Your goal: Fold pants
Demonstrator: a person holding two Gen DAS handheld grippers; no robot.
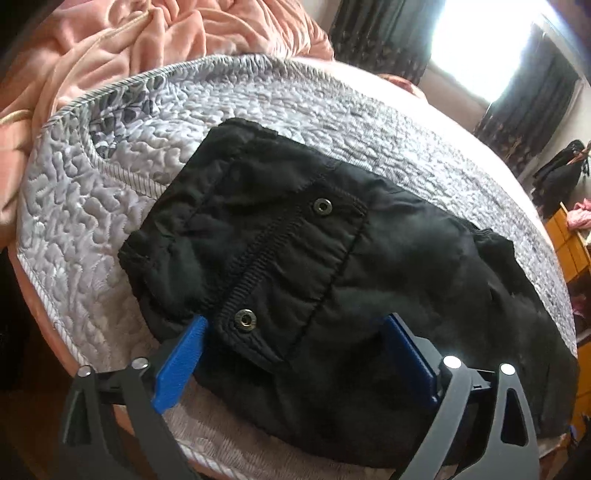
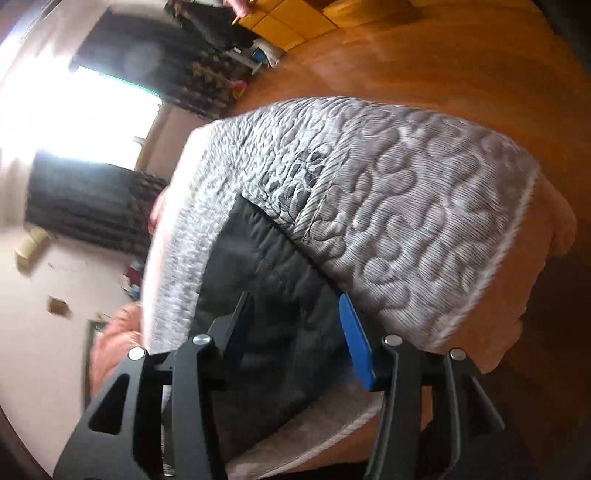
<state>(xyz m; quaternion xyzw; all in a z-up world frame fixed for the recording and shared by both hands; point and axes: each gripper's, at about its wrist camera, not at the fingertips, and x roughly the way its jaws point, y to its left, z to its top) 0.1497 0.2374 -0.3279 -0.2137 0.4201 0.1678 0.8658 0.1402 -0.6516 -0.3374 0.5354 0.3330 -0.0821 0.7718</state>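
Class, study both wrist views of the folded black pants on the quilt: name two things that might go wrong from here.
1. The left gripper is open, its fingers straddling the pants; pulling back might drag the snap flap and undo the fold.
2. The pants lie near the edge of the quilt, so a nudge might slide them off.

Bright window (image 1: 491,48) between dark curtains (image 1: 376,33), wooden floor (image 2: 461,66), perhaps yellow wooden drawers (image 2: 280,26).

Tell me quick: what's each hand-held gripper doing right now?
Left hand-held gripper: open wide, straddling the folded black fabric pants, gripping nothing.
Right hand-held gripper: open, over the pants, holding nothing.
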